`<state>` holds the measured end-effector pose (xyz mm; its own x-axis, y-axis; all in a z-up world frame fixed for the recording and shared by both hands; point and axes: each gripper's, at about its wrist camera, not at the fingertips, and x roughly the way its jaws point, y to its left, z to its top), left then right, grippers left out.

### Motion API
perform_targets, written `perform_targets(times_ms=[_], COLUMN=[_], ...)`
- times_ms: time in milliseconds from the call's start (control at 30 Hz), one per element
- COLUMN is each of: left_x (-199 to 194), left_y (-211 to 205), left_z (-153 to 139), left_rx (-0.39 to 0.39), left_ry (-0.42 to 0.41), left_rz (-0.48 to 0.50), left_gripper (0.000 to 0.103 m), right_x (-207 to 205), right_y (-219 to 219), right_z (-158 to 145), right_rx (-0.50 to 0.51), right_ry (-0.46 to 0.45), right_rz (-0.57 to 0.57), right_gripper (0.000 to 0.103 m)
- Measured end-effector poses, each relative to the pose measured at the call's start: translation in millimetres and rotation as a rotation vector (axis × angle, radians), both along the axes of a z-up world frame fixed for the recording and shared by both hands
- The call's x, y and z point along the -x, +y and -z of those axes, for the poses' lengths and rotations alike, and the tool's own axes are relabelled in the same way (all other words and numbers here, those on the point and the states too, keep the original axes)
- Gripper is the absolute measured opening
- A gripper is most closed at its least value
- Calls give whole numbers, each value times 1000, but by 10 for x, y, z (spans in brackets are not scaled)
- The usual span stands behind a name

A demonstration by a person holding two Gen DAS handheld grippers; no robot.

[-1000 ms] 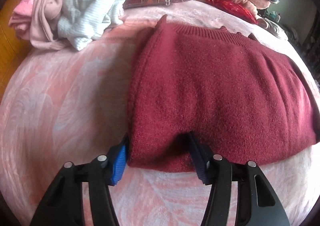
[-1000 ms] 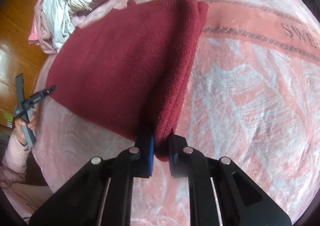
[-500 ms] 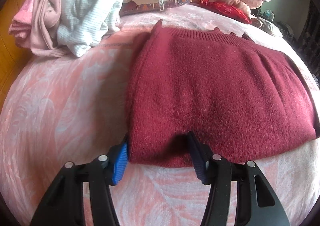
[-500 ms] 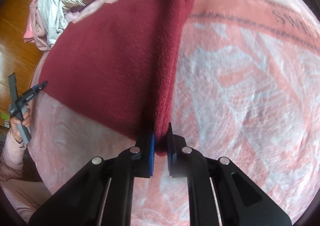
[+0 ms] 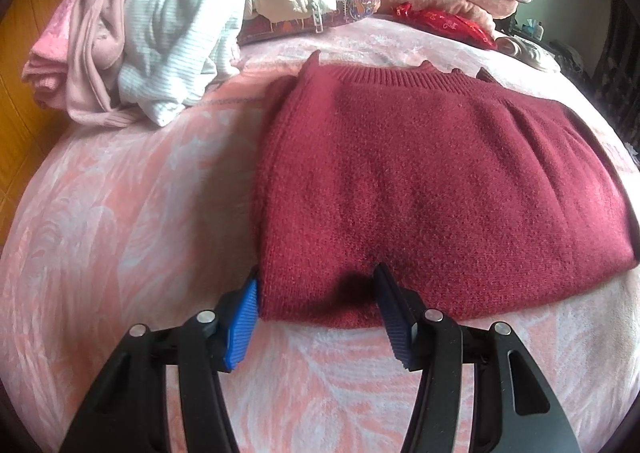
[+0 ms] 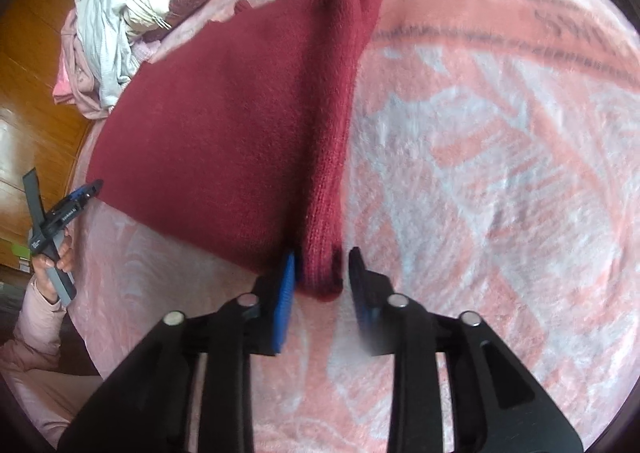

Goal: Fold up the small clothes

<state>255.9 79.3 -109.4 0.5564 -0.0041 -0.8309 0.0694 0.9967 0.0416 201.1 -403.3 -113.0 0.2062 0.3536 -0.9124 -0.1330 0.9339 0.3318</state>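
Right gripper [image 6: 320, 277] jaws have just been opening off the maroon sweater [image 6: 224, 125]'s folded corner, which sits loose btwn them at lower centre. Bare pink blanket [image 6: 500, 173] fills frame right. Left gripper [image 5: 316, 305], half spread, straddles sweater's near corner w/o clamping.

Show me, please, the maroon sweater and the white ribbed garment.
maroon sweater [image 5: 440, 189], left wrist view, middle of its folded top.
white ribbed garment [image 5: 176, 25], left wrist view, its crumpled middle.

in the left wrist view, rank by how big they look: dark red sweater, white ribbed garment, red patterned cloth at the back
1. dark red sweater, though nearest the camera
2. white ribbed garment
3. red patterned cloth, farthest back, so its true size is unsure
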Motion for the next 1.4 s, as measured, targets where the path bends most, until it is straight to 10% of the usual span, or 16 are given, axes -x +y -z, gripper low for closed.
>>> perform_targets(times_ms=[267,600,967,1133,1400], left_x=[-57,-240,-1481,-1691,-1724], left_y=[-99,-182,-95,-115,12], left_z=[-134,-162,-78,40,151], left_rx=[-27,-31,71,85,110], left_ry=[-44,-48,64,93,118], left_rz=[10,25,-12,-49,-83], left_gripper=[57,59,60,32,29], right_x=[-466,-928,-1623,-1743,-1738], right_y=[-22,195,314,294,304], right_z=[-205,21,127,215,302], right_rx=[9,54,90,92,172], right_ry=[-56,-20,-33,-14,2], right_rz=[39,47,95,104,124], right_gripper=[57,56,56,18,11])
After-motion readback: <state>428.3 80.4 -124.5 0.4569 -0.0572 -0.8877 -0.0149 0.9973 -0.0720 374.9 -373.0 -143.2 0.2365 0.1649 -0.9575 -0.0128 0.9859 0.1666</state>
